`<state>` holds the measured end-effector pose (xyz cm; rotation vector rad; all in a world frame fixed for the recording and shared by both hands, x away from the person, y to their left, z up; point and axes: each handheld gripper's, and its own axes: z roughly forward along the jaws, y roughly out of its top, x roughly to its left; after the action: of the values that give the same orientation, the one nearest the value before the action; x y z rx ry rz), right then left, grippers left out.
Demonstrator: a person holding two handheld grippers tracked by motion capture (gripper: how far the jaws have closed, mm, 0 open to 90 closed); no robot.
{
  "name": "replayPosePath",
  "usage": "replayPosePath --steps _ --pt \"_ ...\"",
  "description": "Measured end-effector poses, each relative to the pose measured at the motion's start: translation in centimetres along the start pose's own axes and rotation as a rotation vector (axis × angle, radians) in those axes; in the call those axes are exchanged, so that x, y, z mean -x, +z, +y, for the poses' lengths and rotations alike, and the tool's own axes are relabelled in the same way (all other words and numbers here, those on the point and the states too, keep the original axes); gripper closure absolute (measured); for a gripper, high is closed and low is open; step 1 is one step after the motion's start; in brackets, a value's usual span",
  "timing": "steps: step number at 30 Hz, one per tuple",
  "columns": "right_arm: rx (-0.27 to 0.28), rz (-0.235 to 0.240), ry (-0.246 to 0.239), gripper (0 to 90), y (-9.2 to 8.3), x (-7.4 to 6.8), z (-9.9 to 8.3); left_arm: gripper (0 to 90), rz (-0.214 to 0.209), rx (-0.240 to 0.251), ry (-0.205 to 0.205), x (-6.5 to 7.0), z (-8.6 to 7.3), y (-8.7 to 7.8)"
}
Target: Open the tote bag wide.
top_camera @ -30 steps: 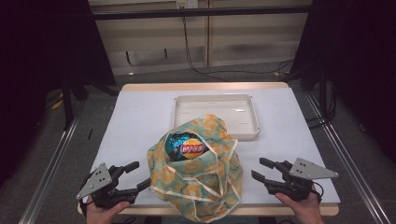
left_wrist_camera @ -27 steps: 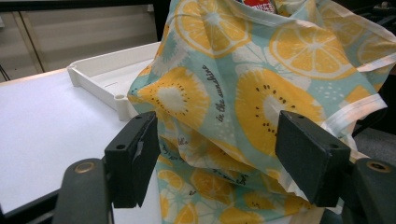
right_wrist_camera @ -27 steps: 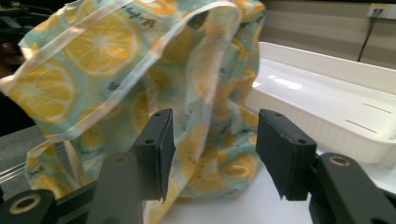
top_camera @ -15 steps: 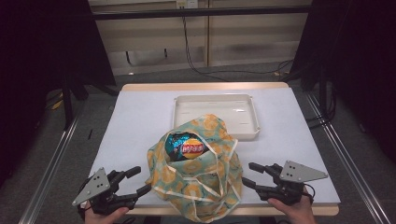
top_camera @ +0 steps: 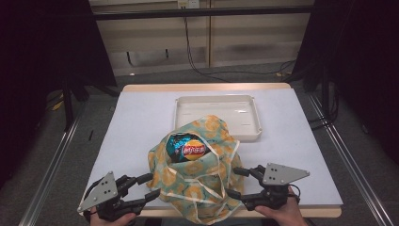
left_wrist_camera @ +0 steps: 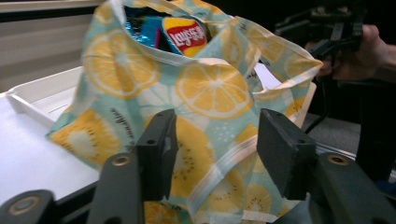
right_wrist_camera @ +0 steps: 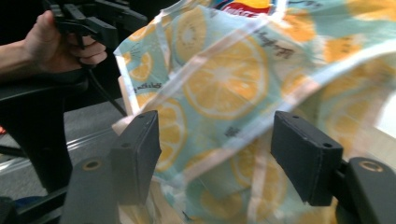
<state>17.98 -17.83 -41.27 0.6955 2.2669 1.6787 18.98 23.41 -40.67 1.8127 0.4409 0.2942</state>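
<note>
A cloth bag (top_camera: 200, 176) printed with orange and lemon slices on pale teal stands slumped at the near edge of the white table, mouth open toward the top, its cream-edged handles drooping down the front. Inside, a blue chip packet (top_camera: 186, 148) with a red-and-yellow logo sits upright, its top showing at the opening

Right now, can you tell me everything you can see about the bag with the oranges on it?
The bag looks like thin, soft cloth, pale blue-green with orange and lemon slices printed all over and pale straps sewn along it. It stands slumped and crumpled at the near edge of the white table, its back against a white tray. Its mouth gapes open, showing a shiny chip packet inside. A gripper flanks each side, neither pinching it.
</note>
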Motion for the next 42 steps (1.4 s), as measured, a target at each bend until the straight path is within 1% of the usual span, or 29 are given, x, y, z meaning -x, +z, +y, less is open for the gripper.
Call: replayPosePath --steps 3,4,6,7,9,10,11,12,13,15,16,18,19,20,21,23,26,28,29,30,32,33,34,35,36,37,39,40,42 --pt "-0.01 0.002 -0.005 30.0 0.5 0.2 0.2 40.0 0.001 -0.02 -0.005 0.0 0.1 0.7" --pt "-0.02 0.009 -0.011 29.5 1.1 0.6 0.2 38.5 -0.008 -0.049 -0.005 -0.3 0.0 1.6" --pt "-0.021 0.009 -0.01 27.8 1.4 0.9 0.2 39.6 -0.013 -0.058 -0.007 -0.4 -0.1 2.0" --pt "-0.028 0.008 -0.008 27.4 1.8 1.2 0.1 39.6 -0.023 -0.056 -0.021 -0.6 -0.2 2.5" --pt "-0.041 0.002 0.008 28.6 2.4 1.8 0.0 53.4 -0.024 -0.068 -0.014 -1.0 -0.3 2.9" --pt "-0.046 0.019 0.011 32.3 2.9 2.1 -0.2 70.5 -0.04 -0.07 -0.018 -1.2 -0.5 3.0" --pt "-0.053 0.016 0.006 37.4 3.1 2.2 -0.2 75.3 -0.065 -0.067 -0.022 -1.2 -0.5 3.1" --pt "-0.048 0.022 -0.003 49.6 3.2 2.2 -0.2 81.7 -0.069 -0.064 -0.031 -1.1 -0.6 3.1" --pt "-0.042 0.035 -0.004 53.0 3.2 2.2 -0.1 85.6 -0.067 -0.072 -0.029 -1.1 -0.5 2.9" --pt "-0.027 0.047 -0.002 63.8 3.0 2.2 0.1 90.0 -0.08 -0.067 -0.028 -1.1 -0.5 2.8" --pt "-0.02 0.052 0.004 68.4 2.9 2.2 0.2 90.0 -0.083 -0.059 -0.041 -1.0 -0.3 2.7" --pt "-0.004 0.07 0.007 81.2 2.6 2.4 0.4 90.0 -0.094 -0.053 -0.038 -1.0 -0.3 2.6" --pt "-0.004 0.07 0.007 81.2 2.6 2.4 0.4 90.0 -0.094 -0.053 -0.038 -1.0 -0.3 2.6" --pt "0.013 0.085 0.012 89.3 2.2 2.5 0.6 90.0 -0.103 -0.037 -0.054 -0.9 -0.2 2.4" --pt "0.013 0.085 0.012 89.3 2.2 2.5 0.6 88.8 -0.103 -0.037 -0.054 -0.9 -0.2 2.4" --pt "0.029 0.089 0.014 90.0 1.8 2.5 1.1 76.1 -0.098 -0.03 -0.054 -0.6 -0.1 2.1" --pt "0.046 0.087 0.01 90.0 1.4 2.5 1.6 75.4 -0.1 -0.027 -0.022 -0.1 0.2 1.9" --pt "0.053 0.083 0.01 90.0 1.3 2.5 1.8 75.2 -0.126 -0.012 -0.021 0.3 0.4 2.0" --pt "0.068 0.082 0.01 90.0 1.0 2.5 2.2 72.6 -0.125 -0.012 -0.012 0.5 0.6 2.1" --pt "0.073 0.082 0.011 90.0 0.9 2.5 2.4 68.7 -0.115 -0.023 0.006 0.7 0.8 2.4" --pt "0.087 0.086 0.012 90.0 0.9 2.5 2.7 61.1 -0.113 -0.028 0.001 0.8 0.8 2.9" --pt "0.088 0.083 0.013 90.0 0.9 2.6 2.9 58.3 -0.116 -0.037 0.01 0.8 0.8 3.1" --pt "0.092 0.085 0.012 90.0 0.9 2.6 3.1 56.1 -0.097 -0.044 0.021 0.9 0.7 3.4" --pt "0.098 0.09 0.012 90.0 1.0 2.7 3.3 53.0 -0.097 -0.044 0.021 0.9 0.7 3.4" --pt "0.098 0.091 0.015 90.0 1.1 2.7 3.4 50.7 -0.104 -0.091 0.024 1.0 0.4 4.2" --pt "0.094 0.097 0.015 90.0 1.2 2.8 3.7 48.9 -0.096 -0.101 0.043 1.0 0.3 4.5" --pt "0.088 0.099 0.01 90.0 1.4 2.9 4.0 46.4 -0.099 -0.099 0.044 1.1 0.4 4.7" --pt "0.108 0.11 0.013 90.0 1.6 3.1 4.7 43.9 -0.101 -0.114 0.051 1.2 0.5 5.0" --pt "0.121 0.111 0.011 90.0 1.8 3.4 5.3 42.1 -0.117 -0.102 0.052 1.3 0.7 5.2"
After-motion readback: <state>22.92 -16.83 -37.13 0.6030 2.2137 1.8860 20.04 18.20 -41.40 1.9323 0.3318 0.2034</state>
